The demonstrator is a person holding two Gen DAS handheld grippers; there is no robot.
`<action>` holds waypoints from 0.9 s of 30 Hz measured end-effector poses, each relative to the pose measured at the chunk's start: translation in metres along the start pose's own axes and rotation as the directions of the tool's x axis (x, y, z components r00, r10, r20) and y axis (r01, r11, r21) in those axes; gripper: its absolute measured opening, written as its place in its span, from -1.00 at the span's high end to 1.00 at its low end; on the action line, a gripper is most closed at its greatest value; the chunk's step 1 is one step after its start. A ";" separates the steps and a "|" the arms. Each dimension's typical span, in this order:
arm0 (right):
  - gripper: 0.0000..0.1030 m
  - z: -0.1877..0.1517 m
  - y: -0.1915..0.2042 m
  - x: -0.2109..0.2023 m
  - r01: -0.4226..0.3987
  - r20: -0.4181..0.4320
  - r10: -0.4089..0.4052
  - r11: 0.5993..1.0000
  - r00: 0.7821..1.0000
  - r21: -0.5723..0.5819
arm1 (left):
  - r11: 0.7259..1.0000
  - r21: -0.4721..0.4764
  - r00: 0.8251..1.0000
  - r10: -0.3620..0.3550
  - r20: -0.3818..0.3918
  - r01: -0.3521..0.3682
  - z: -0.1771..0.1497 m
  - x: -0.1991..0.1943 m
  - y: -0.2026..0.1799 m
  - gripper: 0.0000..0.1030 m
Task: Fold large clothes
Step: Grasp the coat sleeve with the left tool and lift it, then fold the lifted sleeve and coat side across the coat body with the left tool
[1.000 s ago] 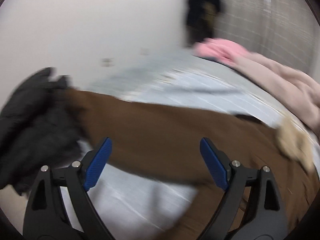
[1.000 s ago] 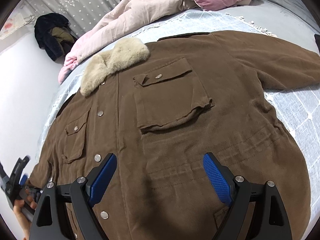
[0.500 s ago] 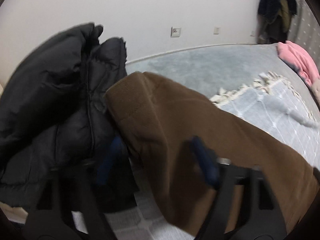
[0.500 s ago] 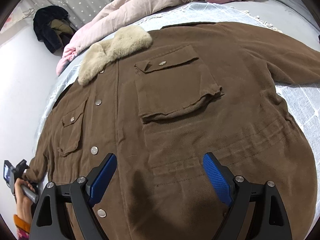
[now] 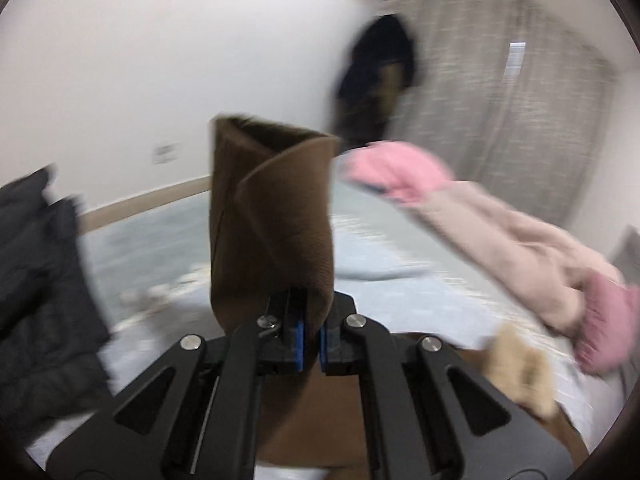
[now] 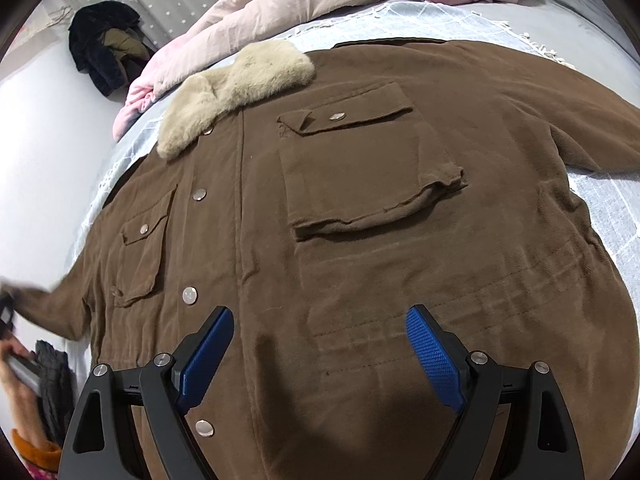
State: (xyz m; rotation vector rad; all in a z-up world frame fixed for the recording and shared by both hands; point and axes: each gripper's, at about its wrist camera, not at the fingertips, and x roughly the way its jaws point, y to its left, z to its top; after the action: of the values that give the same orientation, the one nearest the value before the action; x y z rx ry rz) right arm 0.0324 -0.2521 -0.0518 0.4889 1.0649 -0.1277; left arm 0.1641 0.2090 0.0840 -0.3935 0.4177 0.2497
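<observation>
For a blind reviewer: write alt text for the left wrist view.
The left gripper, jaws closing, pinches a brown sleeve that stands up from it. Behind, blurred, lie a black jacket and pink bedding on a pale bed.

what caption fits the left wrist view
Left gripper closing on the brown jacket's sleeve cuff, lifted above the bed.

Matt brown cloth coat (image 6: 360, 240), fluffy fur collar (image 6: 236, 88).
</observation>
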 end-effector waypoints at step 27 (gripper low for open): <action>-0.73 0.029 -0.032 0.003 -0.341 0.051 0.338 0.916 0.940 0.210 | 0.840 0.101 0.791 -0.453 -0.411 0.533 -0.077 0.033 -0.082 -0.20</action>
State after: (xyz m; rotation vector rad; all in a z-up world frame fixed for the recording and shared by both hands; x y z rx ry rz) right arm 0.0471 -0.2929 -0.0530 0.8624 0.9415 0.0625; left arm 0.1922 0.1088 0.0310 -0.3254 0.6914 -0.3967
